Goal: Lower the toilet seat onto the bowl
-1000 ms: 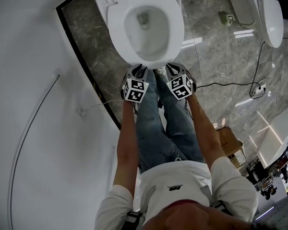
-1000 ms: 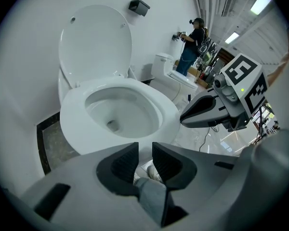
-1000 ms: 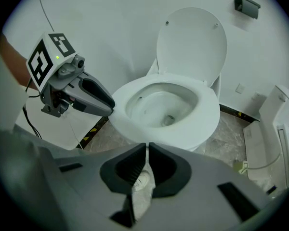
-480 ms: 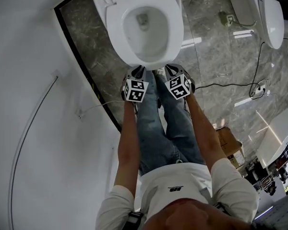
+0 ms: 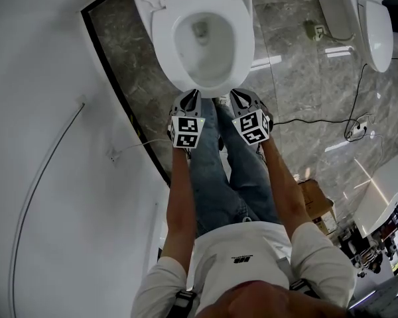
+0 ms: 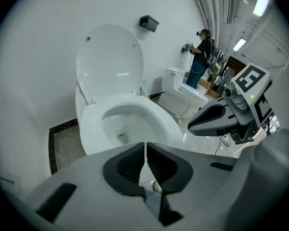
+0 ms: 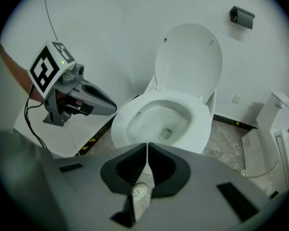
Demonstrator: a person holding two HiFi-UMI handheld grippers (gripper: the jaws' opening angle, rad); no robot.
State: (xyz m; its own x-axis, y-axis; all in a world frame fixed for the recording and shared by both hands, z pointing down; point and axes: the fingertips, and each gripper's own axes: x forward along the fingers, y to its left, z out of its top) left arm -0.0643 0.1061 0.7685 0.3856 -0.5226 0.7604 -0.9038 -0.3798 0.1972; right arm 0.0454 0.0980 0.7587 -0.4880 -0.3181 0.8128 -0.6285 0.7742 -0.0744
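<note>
Since the white oval plastic toilet seat (image 5: 244, 45) already seems flat on the white ceramic bowl (image 5: 202, 48) at upper centre, I'd hold my left hand-held gripper (image 5: 191, 97), jaws just closed on nothing, and the equally shut, empty right hand-held gripper (image 5: 241, 95) clear below its front rim.

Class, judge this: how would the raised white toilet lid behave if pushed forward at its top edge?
Probably stiff: the lid holds a smooth, unbent shape standing upright. Likely to swing down onto the seat once past upright, as it rises from the seat's rear. Its glossy surface may be slippery to grip.
</note>
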